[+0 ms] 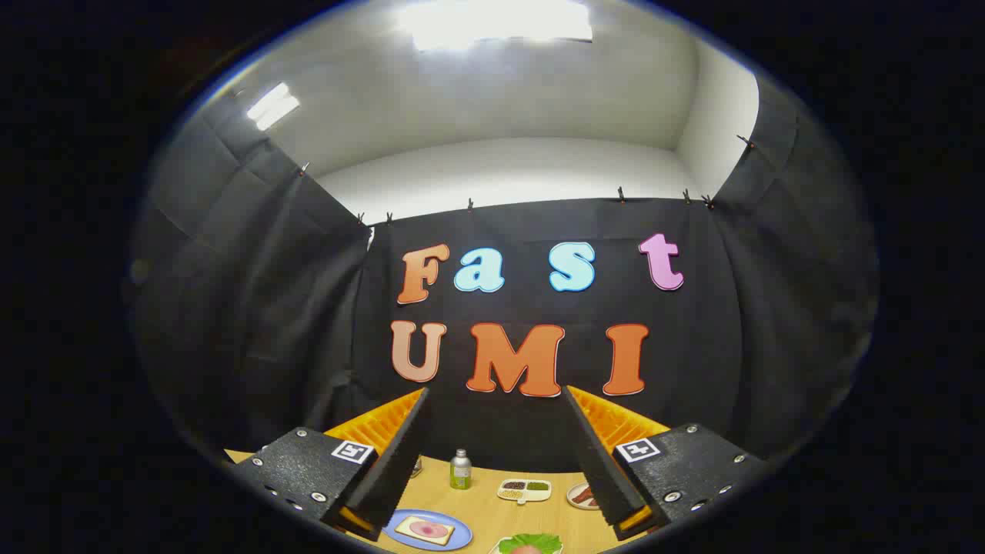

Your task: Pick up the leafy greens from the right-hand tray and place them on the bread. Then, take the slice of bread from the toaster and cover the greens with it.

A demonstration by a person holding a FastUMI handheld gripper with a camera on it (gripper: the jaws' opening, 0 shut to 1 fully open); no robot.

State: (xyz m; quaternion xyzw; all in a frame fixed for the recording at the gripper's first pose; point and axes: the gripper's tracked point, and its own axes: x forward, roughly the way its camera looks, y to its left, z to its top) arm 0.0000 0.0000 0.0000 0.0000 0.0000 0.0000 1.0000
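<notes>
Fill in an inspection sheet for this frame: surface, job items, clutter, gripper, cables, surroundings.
Surface: wooden table, far below the fingers.
Job's things: bread with a pink slice on a blue plate; leafy greens nearer the right finger.
Clutter: small bottle, divided dish, another plate partly behind the right finger.
Gripper: gripper open, fingers wide apart, holding nothing.
Cables: nothing seen.
Surroundings: black cloth wall, white ceiling with lights.

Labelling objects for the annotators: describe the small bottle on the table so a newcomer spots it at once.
Start at the wooden table below the black cloth wall. Between the open gripper fingers, at the table's far edge against the cloth, stands the small bottle. It is the one upright item there, green-labelled with a silvery cap, while its neighbours, the divided dish and the blue plate, lie flat.
</notes>
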